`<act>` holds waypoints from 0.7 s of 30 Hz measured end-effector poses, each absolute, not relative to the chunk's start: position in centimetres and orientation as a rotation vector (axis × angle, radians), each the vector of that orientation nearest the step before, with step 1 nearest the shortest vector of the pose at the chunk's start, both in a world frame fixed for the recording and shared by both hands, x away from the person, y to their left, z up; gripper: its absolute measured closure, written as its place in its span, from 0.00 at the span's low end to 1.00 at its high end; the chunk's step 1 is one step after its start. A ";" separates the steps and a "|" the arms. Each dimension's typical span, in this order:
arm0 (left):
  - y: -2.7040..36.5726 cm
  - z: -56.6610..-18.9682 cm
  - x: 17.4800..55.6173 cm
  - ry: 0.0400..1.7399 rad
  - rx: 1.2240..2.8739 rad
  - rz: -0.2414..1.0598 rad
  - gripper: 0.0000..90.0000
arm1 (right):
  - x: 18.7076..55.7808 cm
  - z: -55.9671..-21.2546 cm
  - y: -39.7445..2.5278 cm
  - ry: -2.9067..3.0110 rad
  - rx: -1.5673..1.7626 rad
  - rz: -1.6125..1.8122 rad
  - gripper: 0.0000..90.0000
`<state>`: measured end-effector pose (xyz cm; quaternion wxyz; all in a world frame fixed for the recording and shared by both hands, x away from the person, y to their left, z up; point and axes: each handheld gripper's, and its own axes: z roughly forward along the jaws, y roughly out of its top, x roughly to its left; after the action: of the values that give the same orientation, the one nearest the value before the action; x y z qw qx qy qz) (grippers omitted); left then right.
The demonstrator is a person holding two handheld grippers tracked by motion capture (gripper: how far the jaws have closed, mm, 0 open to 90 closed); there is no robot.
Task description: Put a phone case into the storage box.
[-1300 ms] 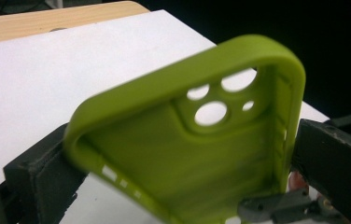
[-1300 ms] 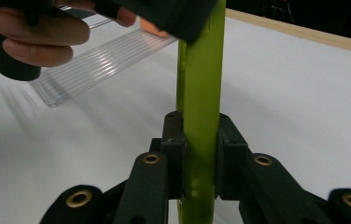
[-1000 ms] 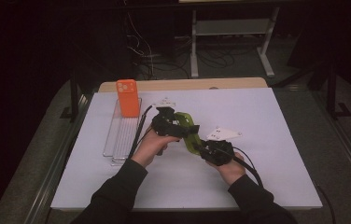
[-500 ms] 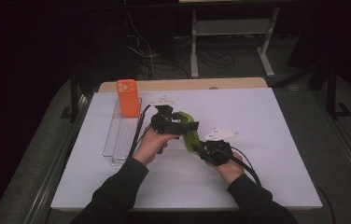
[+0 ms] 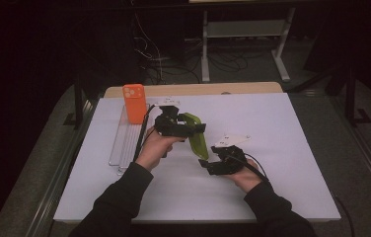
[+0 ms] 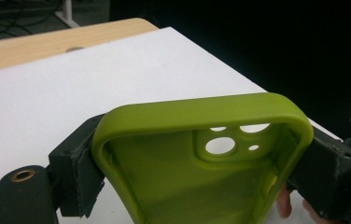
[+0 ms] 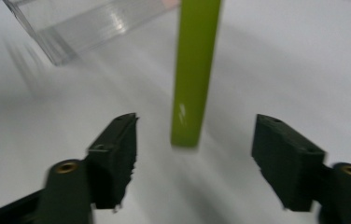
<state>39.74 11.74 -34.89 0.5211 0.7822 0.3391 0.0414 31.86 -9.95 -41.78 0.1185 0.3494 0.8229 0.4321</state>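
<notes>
Now left gripper point(image 5: 186, 127) fingers pinching the green phone case point(image 6: 201, 154) by its sides, right gripper point(image 7: 194, 154) drawn back, fingers spread, case edge between them, untouched.

The high view looks forward and down from above the person's side, taking in the whole white desk point(image 5: 282, 128). Each tool's camera sits low and close, looking along its own jaws — both share the green phone case point(image 5: 197, 139) point(image 6: 201, 158) point(image 7: 193, 70).
</notes>
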 end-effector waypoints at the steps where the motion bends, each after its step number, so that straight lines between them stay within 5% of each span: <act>1: 11.8 -34.7 39.8 0.811 1.875 0.104 0.16 | 32.0 -41.9 -10.2 2.420 1.037 1.249 0.27; 11: 13.3 -32.6 40.5 0.820 1.907 0.174 0.16 | 31.8 -42.4 -12.5 2.434 1.037 1.225 0.03; 21: 15.9 -29.6 40.8 0.831 1.915 0.271 0.16 | 30.7 -42.5 -15.6 2.398 1.030 1.205 0.01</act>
<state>40.80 15.91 -29.64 0.4956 0.7902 0.3428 0.1117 30.70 -15.63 -42.52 0.1331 0.3550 0.8268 0.4156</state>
